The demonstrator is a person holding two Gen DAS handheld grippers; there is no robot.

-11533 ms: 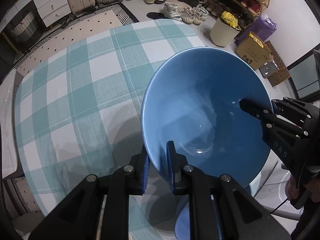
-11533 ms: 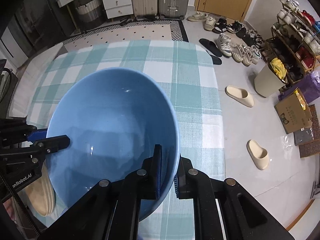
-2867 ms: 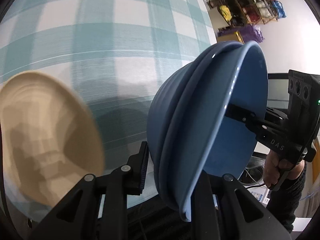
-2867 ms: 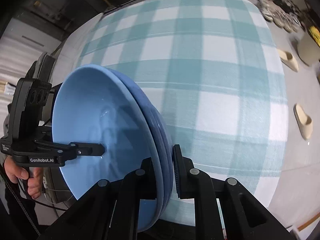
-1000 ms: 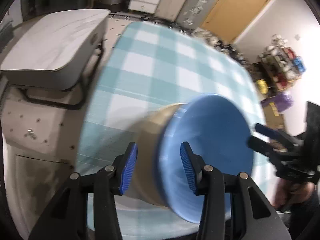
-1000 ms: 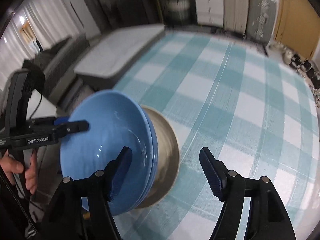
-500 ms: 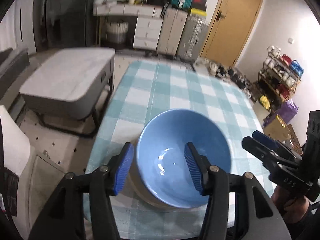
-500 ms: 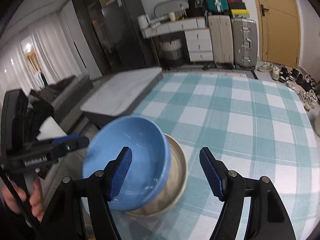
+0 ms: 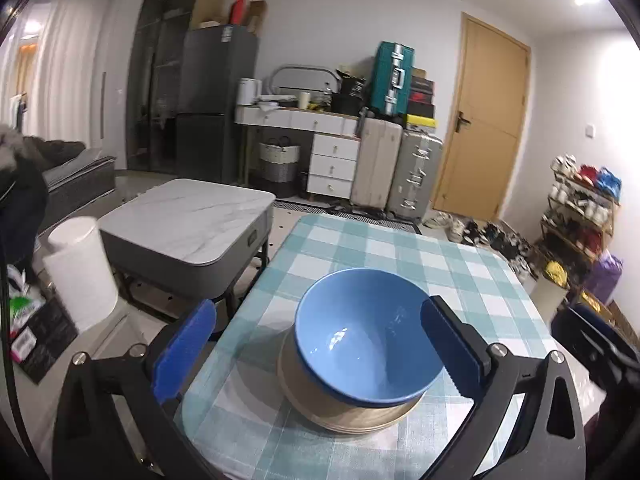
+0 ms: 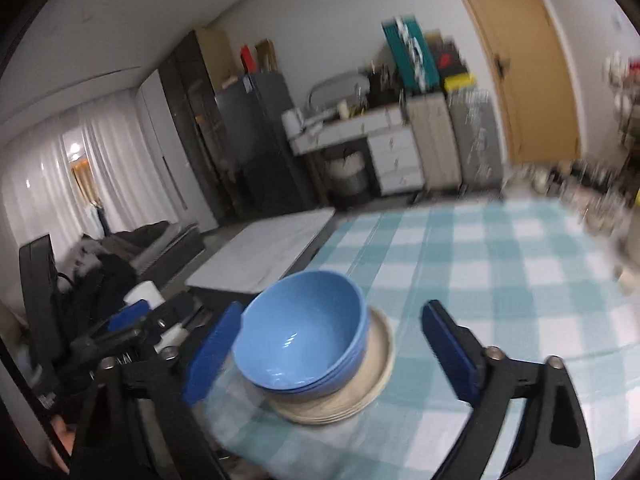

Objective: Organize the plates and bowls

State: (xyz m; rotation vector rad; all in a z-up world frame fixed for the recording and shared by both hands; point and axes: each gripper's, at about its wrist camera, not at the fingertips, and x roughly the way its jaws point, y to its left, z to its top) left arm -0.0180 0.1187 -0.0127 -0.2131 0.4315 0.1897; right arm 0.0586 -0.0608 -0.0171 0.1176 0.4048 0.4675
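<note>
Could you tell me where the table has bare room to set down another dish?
The checked tablecloth is bare beyond the blue bowls toward the door end, and to their right. It is crowded only at the near left corner, where the bowls sit on the beige plates.

Black grippers (image 9: pixel 316 350), seemingly blue-padded jaws

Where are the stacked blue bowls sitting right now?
In both wrist views, the stacked blue bowls rest on a stack of beige plates near the near-left corner of the teal checked tablecloth, untouched by either gripper.
</note>
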